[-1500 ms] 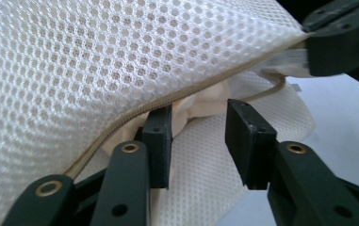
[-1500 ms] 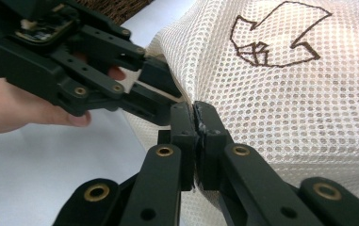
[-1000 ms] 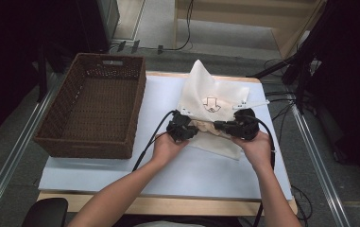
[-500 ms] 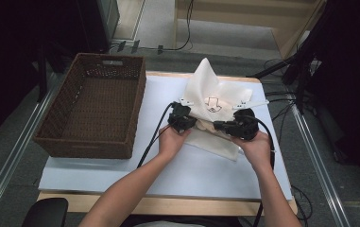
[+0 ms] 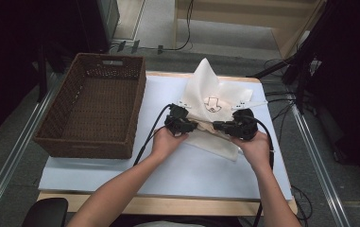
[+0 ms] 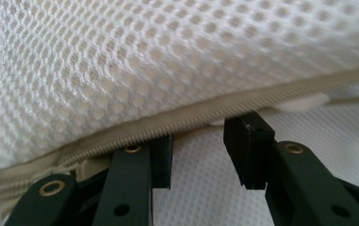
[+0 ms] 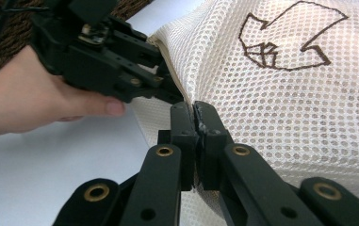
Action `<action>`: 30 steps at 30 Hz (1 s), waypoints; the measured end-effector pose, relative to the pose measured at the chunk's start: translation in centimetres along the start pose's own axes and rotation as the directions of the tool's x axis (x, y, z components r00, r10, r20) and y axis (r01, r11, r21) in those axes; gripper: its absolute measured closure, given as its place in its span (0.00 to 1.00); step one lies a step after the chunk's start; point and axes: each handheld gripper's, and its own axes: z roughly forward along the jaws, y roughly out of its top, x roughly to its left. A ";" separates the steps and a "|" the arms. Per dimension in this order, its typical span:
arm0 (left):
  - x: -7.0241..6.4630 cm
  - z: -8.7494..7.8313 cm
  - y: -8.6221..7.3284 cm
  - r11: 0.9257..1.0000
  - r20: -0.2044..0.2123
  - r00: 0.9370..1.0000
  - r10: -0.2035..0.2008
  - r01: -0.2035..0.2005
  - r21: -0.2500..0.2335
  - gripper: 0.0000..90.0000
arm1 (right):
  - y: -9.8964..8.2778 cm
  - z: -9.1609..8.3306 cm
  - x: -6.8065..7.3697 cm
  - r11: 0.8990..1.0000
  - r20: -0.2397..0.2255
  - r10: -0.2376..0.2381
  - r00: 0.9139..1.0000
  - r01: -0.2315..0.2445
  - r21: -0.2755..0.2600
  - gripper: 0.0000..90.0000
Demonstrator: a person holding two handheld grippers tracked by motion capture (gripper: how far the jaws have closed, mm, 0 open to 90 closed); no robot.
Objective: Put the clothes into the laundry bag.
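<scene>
holding a white mesh laundry bag (image 5: 215, 101) between us, we work at the far right part of the white table (image 5: 121, 175), just right of the brown wicker basket (image 5: 90, 111). the bag lies on the table with one corner standing up in a peak, and a brown arrow-like mark (image 5: 211, 103) shows on its upper face.

our right gripper (image 5: 221, 126) has its jaws pressed together on the mesh; in the right gripper view (image 7: 195, 113) the two black pads meet with the bag's edge pinched between them, right at the seam. our right hand (image 5: 255, 149) rests behind it on the table side.

our left gripper (image 5: 194, 125) sits at the bag's left edge, facing the right one, with our left hand (image 5: 166, 142) behind it. its jaws have just been opening: in the left gripper view (image 6: 197, 150) the pads stand apart with a clear gap, right under the cream zipper (image 6: 191, 117) that runs across the bag. mesh lies below and above that gap, and the pads do not press on it.
</scene>
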 end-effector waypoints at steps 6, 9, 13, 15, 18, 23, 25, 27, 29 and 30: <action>-0.8 -1.0 -0.5 1.000 0.036 0.999 0.016 -0.015 -0.025 0.75 | 0.1 0.0 0.1 1.000 0.004 0.000 1.000 0.000 0.002 0.99; -1.7 -1.0 -0.6 0.999 0.073 0.997 0.036 -0.033 -0.042 0.80 | 0.1 0.0 0.1 1.000 0.005 0.002 1.000 -0.002 0.003 0.99; -2.8 -0.2 -0.7 0.998 0.101 0.994 0.034 -0.027 -0.063 0.82 | 0.1 0.0 0.0 1.000 0.007 0.003 1.000 -0.003 -0.003 0.99; -2.9 0.8 -0.6 0.999 0.100 0.995 0.016 -0.011 -0.051 0.82 | 0.1 0.1 0.0 1.000 0.008 0.004 1.000 -0.004 -0.004 0.99; -2.6 1.9 -0.2 0.996 0.103 0.994 -0.039 0.046 -0.074 0.80 | 0.1 0.1 0.1 1.000 0.005 0.005 1.000 -0.005 -0.002 0.99; -2.6 3.1 0.8 0.992 0.059 0.996 -0.064 0.070 -0.107 0.81 | 0.1 0.1 0.0 1.000 0.001 0.010 1.000 -0.010 -0.004 0.99; -2.7 3.3 1.3 0.992 0.025 0.999 -0.047 0.050 -0.116 0.83 | 0.0 0.1 -0.1 1.000 0.001 0.011 1.000 -0.011 -0.007 0.99; -2.8 3.4 1.7 0.991 -0.005 0.999 -0.031 0.030 -0.128 0.84 | 0.1 0.0 -0.2 1.000 -0.005 0.018 1.000 -0.018 -0.012 0.99; -2.9 3.3 2.0 0.989 -0.030 0.999 -0.018 0.013 -0.148 0.86 | 0.1 0.0 -0.2 1.000 -0.008 0.021 1.000 -0.021 -0.019 0.99; -2.9 3.3 2.0 0.986 -0.040 0.999 -0.016 0.010 -0.166 0.87 | 0.1 0.0 -0.2 1.000 -0.009 0.021 1.000 -0.021 -0.020 0.99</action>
